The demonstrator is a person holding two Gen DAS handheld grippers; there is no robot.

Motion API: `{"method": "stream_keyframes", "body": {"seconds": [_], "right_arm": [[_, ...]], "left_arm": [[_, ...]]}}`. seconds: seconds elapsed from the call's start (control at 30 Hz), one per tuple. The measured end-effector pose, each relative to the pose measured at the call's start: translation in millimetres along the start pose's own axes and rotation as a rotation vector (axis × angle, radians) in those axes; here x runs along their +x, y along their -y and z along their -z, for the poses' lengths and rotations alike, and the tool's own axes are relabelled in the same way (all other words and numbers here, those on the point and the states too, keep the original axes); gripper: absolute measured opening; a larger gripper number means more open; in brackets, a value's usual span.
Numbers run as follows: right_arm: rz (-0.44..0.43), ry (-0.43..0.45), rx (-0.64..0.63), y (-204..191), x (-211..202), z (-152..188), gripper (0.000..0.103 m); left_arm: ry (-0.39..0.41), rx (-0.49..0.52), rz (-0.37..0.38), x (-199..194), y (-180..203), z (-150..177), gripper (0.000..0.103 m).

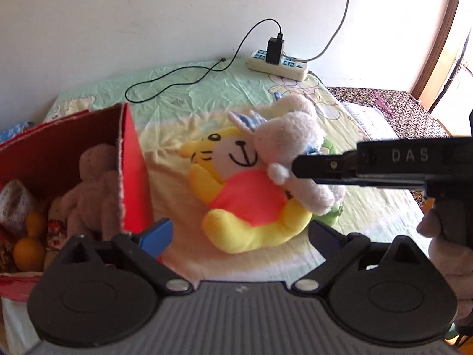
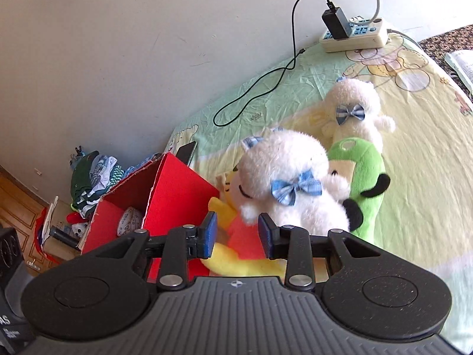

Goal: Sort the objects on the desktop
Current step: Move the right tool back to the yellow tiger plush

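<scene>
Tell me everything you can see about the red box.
The red box is open-topped cardboard, red outside with torn whitish rims, standing upright on the bedsheet left of the yellow tiger plush. Inside are a brownish plush, an orange gourd-shaped toy and a white printed item. The left tool hovers near its corner.

A power strip (image 1: 278, 65) with a black charger (image 1: 274, 49) sits by the wall (image 1: 147, 14)

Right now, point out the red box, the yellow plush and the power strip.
red box (image 1: 134, 177): left wrist view, its red outer side wall.
yellow plush (image 1: 245, 198): left wrist view, its pink belly.
power strip (image 2: 354, 43): right wrist view, its cream casing.
</scene>
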State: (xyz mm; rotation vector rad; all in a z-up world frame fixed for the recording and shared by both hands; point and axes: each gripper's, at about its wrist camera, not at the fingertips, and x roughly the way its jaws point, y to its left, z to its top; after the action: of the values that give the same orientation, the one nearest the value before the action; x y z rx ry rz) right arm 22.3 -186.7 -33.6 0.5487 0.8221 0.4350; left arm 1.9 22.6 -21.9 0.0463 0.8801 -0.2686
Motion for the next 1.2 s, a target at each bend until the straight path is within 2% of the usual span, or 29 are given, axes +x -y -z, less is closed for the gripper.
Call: {"method": "stream_keyframes", "body": {"seconds": [0.2, 0.27, 0.37, 0.47, 0.53, 0.6, 0.67, 0.77, 0.87, 1.0, 1.1, 1.13, 1.2], "right_arm": [[-0.064, -0.047, -0.099, -10, 26, -21, 0.035], [-0.059, -0.07, -0.141, -16, 41, -24, 0.035], [-0.054, -0.114, -0.17, -12, 59, -29, 0.033], [-0.033, -0.125, -0.194, -3, 63, -31, 0.023], [-0.006, -0.13, -0.193, 5, 62, -33, 0.007], [0.011, -0.153, -0.177, 13, 62, -35, 0.0], [0.017, -0.171, -0.164, 20, 59, -35, 0.0], [0.078, -0.152, -0.193, 25, 51, -35, 0.0], [0.058, -0.158, -0.188, 30, 48, -37, 0.0], [0.06, -0.195, -0.203, 28, 55, -36, 0.0], [0.059, -0.221, -0.251, 23, 60, -32, 0.0], [0.057, -0.222, -0.262, 22, 60, -31, 0.0], [0.03, -0.232, -0.261, 21, 61, -31, 0.002]], "left_arm": [[-0.001, -0.044, 0.005, 9, 9, 1, 0.098], [0.0, -0.057, -0.019, 15, 8, -1, 0.093], [-0.021, -0.091, -0.034, 25, 3, -3, 0.093], [-0.019, -0.089, -0.028, 29, 5, -2, 0.093], [-0.018, -0.075, -0.037, 34, 9, -3, 0.095], [-0.03, -0.073, -0.034, 41, 11, -5, 0.095], [-0.048, -0.064, -0.033, 52, 14, -6, 0.097], [-0.077, -0.059, -0.046, 71, 15, -5, 0.098], [-0.108, -0.08, -0.019, 88, 12, 0, 0.102], [-0.142, -0.111, 0.023, 106, 10, 3, 0.102], [-0.126, -0.116, 0.048, 106, 11, 1, 0.092], [-0.118, -0.107, 0.049, 105, 13, 0, 0.087], [-0.11, -0.083, 0.039, 102, 16, -1, 0.082]]}}
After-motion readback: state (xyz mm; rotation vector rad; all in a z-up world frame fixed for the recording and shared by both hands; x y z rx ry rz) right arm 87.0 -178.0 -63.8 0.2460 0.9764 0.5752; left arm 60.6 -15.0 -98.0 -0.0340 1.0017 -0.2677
